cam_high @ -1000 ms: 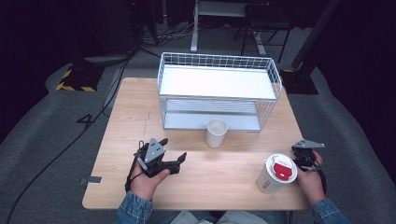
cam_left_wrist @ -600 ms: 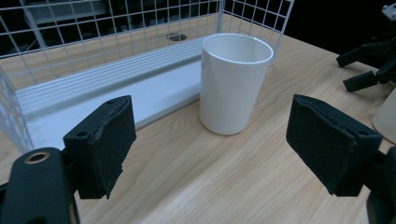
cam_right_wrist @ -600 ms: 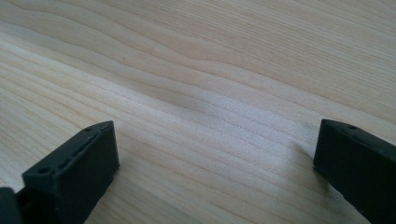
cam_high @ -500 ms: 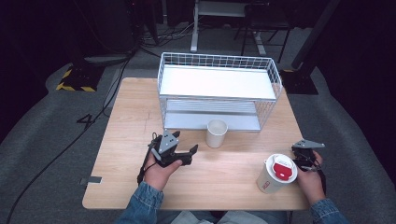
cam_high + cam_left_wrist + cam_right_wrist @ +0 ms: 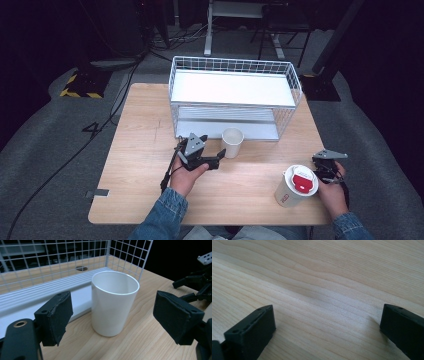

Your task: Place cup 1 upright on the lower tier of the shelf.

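Left claw (image 5: 212, 150) released at frame centre, jaws flanking white cup (image 5: 232, 142), no contact. Right claw (image 5: 327, 330) released over bare table (image 5: 324, 277).

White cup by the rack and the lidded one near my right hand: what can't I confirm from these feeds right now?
- White cup: its inside bottom is hidden by its own rim in the left gripper view and too small in the high view.
- Lidded paper cup: the print on its side is too small to read in the high view.
- Wire rack: the lower shelf's back is hidden under the top shelf.
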